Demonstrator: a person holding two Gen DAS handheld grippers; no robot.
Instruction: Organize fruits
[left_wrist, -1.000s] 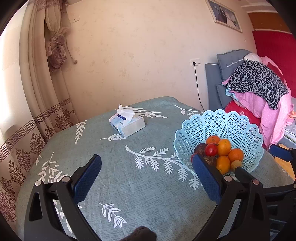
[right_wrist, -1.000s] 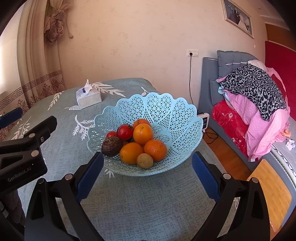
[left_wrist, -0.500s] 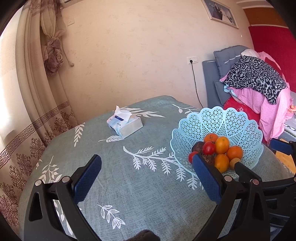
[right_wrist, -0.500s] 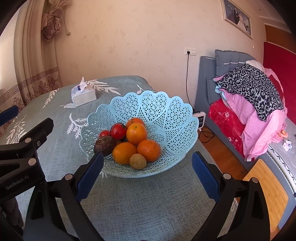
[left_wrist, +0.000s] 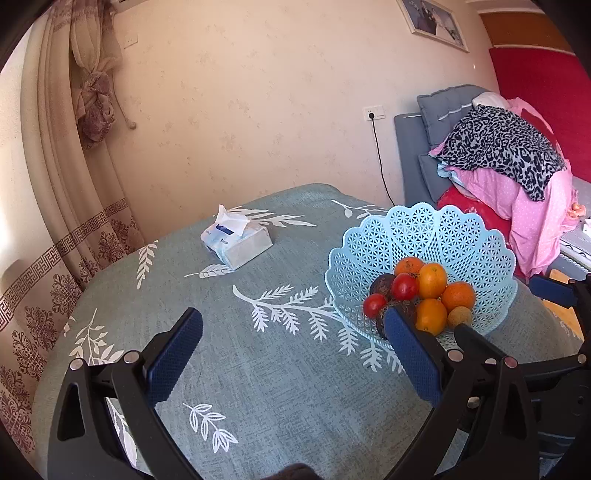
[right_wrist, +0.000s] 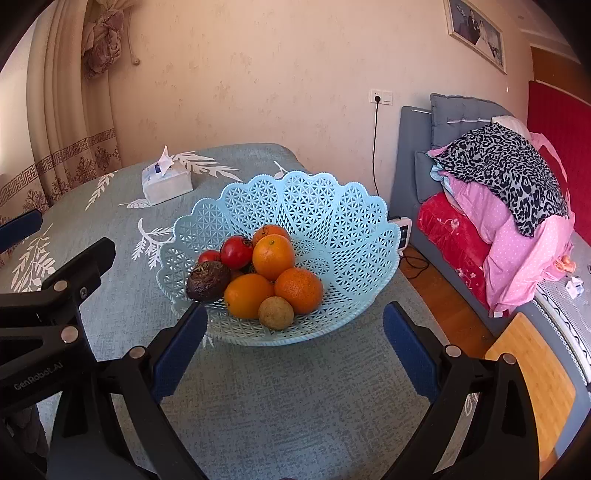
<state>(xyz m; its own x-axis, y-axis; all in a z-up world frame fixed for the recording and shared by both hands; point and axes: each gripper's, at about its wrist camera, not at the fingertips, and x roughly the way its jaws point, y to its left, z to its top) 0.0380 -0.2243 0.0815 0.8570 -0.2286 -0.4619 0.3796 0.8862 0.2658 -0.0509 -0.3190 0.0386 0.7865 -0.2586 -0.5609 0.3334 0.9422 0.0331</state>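
The blue basket (right_wrist: 343, 221) holds oranges (right_wrist: 273, 256), tomatoes (right_wrist: 236, 252), a dark fruit (right_wrist: 208, 281) and a small brown one (right_wrist: 276, 313). Both the left gripper (left_wrist: 291, 332) and right gripper (right_wrist: 291, 326) gape wide near the basket, holding nothing.

The left gripper (left_wrist: 291, 332) hangs wide apart and empty over the leaf-patterned tablecloth (left_wrist: 258, 369). A tissue box (left_wrist: 237, 243) sits farther back. The blue basket (left_wrist: 461, 236) holds oranges (left_wrist: 432, 280) and tomatoes (left_wrist: 405, 286).

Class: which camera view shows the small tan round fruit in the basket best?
The right wrist view: the tan fruit sits whole at the front of the pile in the basket. In the left wrist view it is smaller, beside that gripper's finger.
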